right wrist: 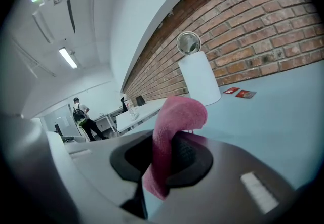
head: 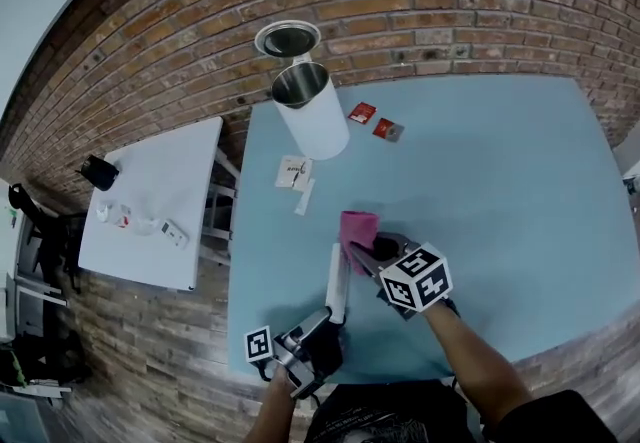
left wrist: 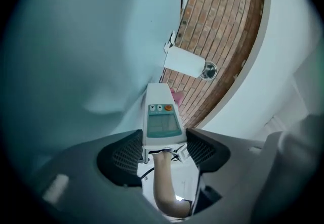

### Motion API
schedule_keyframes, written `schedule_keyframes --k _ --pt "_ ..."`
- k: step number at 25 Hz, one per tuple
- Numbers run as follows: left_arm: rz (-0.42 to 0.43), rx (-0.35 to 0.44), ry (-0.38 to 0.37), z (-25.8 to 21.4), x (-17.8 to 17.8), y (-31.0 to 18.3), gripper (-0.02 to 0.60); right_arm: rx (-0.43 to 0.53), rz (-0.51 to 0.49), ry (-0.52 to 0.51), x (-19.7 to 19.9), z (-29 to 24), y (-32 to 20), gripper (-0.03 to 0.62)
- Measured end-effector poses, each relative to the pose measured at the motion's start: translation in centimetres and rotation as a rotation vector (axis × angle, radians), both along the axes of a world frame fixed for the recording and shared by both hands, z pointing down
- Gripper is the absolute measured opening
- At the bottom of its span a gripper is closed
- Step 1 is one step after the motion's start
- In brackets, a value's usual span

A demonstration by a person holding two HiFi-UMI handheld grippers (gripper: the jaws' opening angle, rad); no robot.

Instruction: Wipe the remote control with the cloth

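2 grippers meet over the blue table (head: 500,161): the left gripper (head: 328,323) pinches the white remote control (head: 337,283) by its near end, and the right gripper (head: 365,253) is clamped on the pink cloth (head: 358,229), just beside the remote's far end. Best to hold the remote steady and drag the cloth lengthwise along it, lightly.

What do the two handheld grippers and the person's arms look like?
The left gripper and right gripper are dark grey moulded shells with black, mesh-textured jaw pads. Each carries a white cube printed with black square markers. The person wears a black top, with a dark sleeve on the right upper arm; both forearms are uncovered.
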State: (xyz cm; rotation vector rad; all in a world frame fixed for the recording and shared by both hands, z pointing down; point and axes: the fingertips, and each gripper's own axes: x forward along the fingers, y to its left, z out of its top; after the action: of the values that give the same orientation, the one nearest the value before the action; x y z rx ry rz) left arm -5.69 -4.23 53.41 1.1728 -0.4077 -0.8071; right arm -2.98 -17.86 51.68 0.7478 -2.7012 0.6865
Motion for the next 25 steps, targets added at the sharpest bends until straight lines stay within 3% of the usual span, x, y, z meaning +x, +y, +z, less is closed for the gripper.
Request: schedule_keyframes --k 4,10,25 --pt "-0.042 -0.022 0.051 0.2 -1.0 0.0 0.282 0.038 -0.023 0.048 -1.2 1.1 0.0 0.066" --pt "-0.065 -0.032 0.066 0.4 -1.3 0.0 0.282 0.051 -0.052 0.068 -1.7 1.5 0.5 0.066" --pt "-0.059 -0.022 0.08 -0.4 0.1 -0.8 0.282 0.013 -0.063 -0.023 -1.8 0.1 3.8 0.066"
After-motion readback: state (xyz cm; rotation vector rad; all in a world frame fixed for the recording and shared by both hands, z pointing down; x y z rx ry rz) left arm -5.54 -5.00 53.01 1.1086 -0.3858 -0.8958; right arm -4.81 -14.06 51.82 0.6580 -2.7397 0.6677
